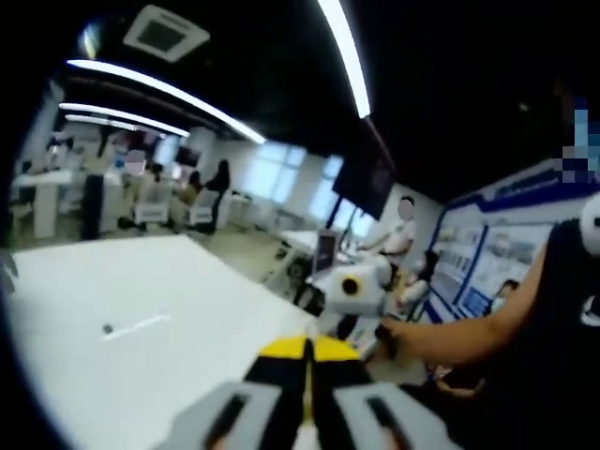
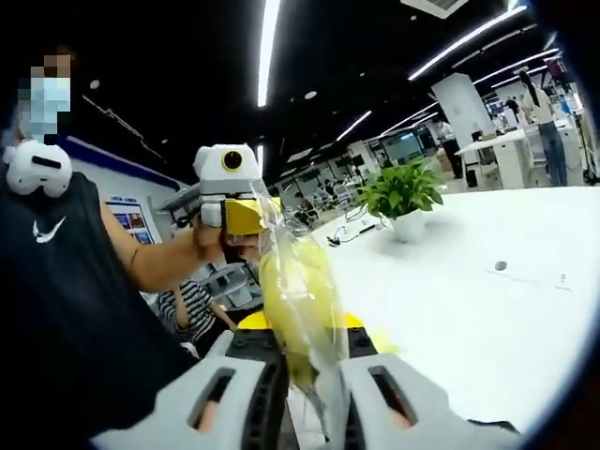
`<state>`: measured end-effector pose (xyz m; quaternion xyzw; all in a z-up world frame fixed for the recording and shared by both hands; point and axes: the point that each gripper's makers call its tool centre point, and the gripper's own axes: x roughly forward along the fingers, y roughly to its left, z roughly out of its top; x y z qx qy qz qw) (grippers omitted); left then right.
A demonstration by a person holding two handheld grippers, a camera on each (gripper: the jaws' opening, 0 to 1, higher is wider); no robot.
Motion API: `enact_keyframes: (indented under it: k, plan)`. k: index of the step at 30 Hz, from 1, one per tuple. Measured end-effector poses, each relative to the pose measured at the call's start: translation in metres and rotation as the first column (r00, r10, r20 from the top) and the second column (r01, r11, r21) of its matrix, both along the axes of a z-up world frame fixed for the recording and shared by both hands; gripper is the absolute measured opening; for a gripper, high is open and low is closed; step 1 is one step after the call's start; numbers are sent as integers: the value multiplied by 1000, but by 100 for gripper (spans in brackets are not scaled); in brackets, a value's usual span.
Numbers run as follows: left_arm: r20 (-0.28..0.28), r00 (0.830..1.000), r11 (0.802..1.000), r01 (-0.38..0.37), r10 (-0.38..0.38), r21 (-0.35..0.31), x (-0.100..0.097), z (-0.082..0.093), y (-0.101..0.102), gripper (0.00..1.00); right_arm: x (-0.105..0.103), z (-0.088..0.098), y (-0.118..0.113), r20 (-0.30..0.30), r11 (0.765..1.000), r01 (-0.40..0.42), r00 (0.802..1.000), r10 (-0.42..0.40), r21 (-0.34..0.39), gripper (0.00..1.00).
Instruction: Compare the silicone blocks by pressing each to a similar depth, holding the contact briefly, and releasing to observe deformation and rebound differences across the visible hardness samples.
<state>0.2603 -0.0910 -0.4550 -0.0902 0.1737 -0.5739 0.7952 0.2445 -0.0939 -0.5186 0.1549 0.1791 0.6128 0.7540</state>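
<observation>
Right gripper (image 2: pixel 302 361): clenched on one yellow block in clear wrap (image 2: pixel 298 291), raised above white worktop (image 2: pixel 487 319) near edge.
Left gripper (image 1: pixel 307 361): jaws closed, empty; also seen (image 2: pixel 246 217) touching wrap top.
Count: one block, two grippers.

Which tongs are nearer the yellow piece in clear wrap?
Right. The right tongs grip the yellow wrapped piece between their jaws. The left tongs sit at the wrap's far upper edge, beyond the yellow part.

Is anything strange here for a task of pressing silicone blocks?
Yes. The right gripper holds a crinkled yellow plastic bag up in the air, over the white table.
</observation>
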Motion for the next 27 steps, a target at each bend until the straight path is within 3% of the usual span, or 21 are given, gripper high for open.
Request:
enact_keyframes:
  k: [2,9,11,19,22,24,27]
  plan:
    - [40,999,1000,2,-3,28,0,-2,1,0,0,-1,0,12,1000,7,1000,-7,-19,3]
    - [46,999,999,5,-7,44,1,-6,2,0,-4,-5,0,2,999,-13,1000,13,-52,1]
    - [85,996,998,11,-16,62,1,-7,1,0,-5,-6,0,-9,998,-22,1000,21,-67,1]
    - [101,995,996,10,-19,90,-2,-11,-6,1,-10,-11,-2,-17,994,-51,999,49,-102,2]
    - [84,995,994,42,-50,96,-7,-14,-8,2,-15,-12,-2,28,987,-69,997,73,-146,2]
    - [113,992,990,36,-52,134,-6,-18,-8,1,-17,-12,0,10,985,-76,997,78,-155,2]
    - [116,992,991,40,-54,124,-8,-16,-10,0,-16,-14,-4,11,986,-69,997,71,-149,2]
